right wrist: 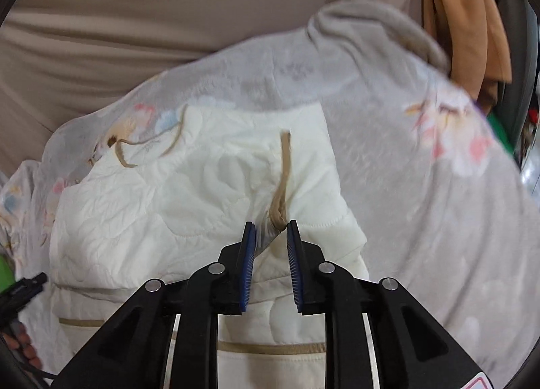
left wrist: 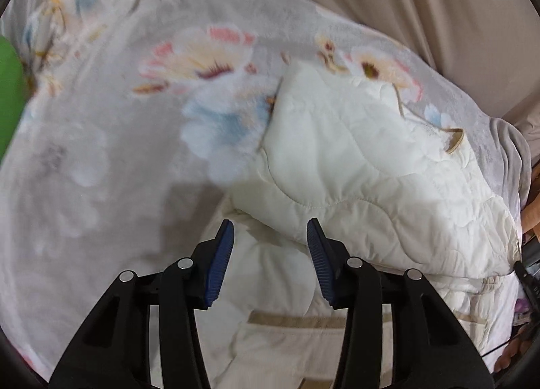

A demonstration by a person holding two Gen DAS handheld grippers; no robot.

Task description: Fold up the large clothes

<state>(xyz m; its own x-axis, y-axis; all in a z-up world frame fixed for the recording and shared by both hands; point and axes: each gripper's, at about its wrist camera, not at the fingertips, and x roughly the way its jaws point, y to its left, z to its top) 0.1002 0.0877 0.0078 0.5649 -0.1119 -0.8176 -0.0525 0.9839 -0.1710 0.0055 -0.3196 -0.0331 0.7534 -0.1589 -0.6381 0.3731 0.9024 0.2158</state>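
A cream quilted garment with tan trim lies crumpled on a grey floral blanket. My left gripper hovers over the garment's near fold, open, with nothing pinched between its blue pads. In the right wrist view the same garment fills the middle. My right gripper has its jaws narrowly apart. A raised ridge of the garment's tan-trimmed edge is bunched between the fingertips and touches both pads.
The floral blanket covers a beige draped surface. An orange cloth hangs at the upper right, and something green sits at the blanket's left edge. A person's fingers show at the lower left.
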